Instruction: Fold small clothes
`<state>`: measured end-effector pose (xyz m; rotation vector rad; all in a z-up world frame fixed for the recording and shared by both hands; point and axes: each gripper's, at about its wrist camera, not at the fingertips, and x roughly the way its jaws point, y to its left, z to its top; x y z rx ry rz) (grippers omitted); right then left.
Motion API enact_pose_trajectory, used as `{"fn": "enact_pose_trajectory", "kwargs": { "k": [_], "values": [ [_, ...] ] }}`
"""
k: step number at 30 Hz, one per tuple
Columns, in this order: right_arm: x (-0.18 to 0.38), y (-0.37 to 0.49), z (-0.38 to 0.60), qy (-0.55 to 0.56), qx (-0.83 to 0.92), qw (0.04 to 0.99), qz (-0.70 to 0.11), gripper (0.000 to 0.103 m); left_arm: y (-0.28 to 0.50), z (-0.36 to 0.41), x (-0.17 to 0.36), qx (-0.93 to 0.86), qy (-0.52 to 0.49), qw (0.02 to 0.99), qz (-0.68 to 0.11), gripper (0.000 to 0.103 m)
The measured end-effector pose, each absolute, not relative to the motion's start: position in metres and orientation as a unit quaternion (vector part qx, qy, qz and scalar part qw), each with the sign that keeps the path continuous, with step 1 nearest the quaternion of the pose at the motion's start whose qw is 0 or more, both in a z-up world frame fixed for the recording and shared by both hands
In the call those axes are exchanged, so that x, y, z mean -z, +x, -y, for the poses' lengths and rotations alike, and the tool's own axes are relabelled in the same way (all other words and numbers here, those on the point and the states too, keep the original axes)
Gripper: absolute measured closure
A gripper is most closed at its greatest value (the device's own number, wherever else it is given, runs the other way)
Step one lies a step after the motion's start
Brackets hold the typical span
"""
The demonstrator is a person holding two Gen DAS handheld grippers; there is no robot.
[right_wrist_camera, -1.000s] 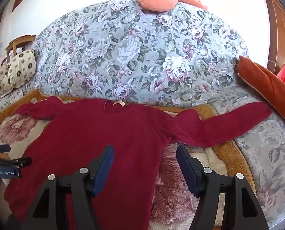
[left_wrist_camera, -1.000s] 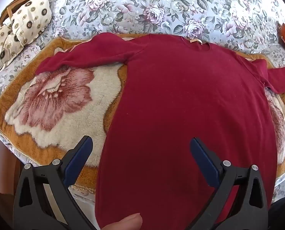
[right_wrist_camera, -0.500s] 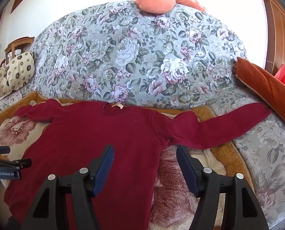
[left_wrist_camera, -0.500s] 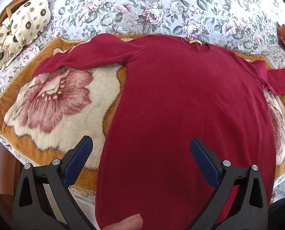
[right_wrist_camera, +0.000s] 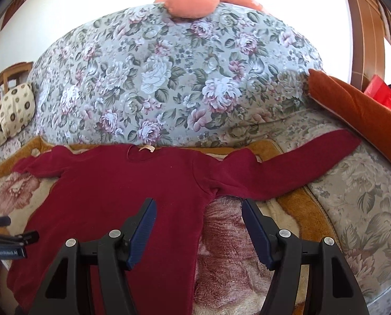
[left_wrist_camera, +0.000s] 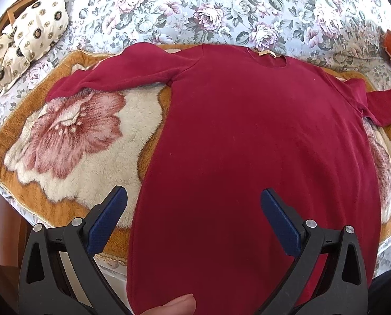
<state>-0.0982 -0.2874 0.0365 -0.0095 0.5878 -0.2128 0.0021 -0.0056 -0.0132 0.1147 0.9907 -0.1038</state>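
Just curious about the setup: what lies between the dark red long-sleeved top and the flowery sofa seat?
A fluffy cream blanket with a big pink flower and orange-brown border lies under the dark red long-sleeved top, over the floral sofa. Both wrist views show it.

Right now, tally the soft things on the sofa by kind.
Red garment: 1
Fleece blanket: 1
Spotted cushions: 2
Orange bolster: 1
Pink cushion: 1
Total: 6

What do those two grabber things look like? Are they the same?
Yes, they look alike. The left gripper and the right gripper each have black plastic arms with triangle-shaped holes, round silver bolts, and dark blue bumpy pads inside the fingers. A black piece at the right view's left edge carries a small white-lettered label.
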Motion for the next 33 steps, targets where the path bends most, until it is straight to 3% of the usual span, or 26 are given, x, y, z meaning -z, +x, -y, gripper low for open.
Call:
{"fn": "enact_pose_trajectory", "kwargs": {
  "k": [17, 33],
  "values": [
    [-0.033, -0.094, 0.285, -0.007, 0.095, 0.949, -0.299, 0.038, 0.004, 0.003, 0.022, 0.047, 0.053, 0.871, -0.485, 0.001],
    [-0.007, -0.083, 0.293, -0.010, 0.119, 0.921, -0.370, 0.038, 0.002, 0.003, 0.020, 0.048, 0.054, 0.871, -0.485, 0.001]
  ]
}}
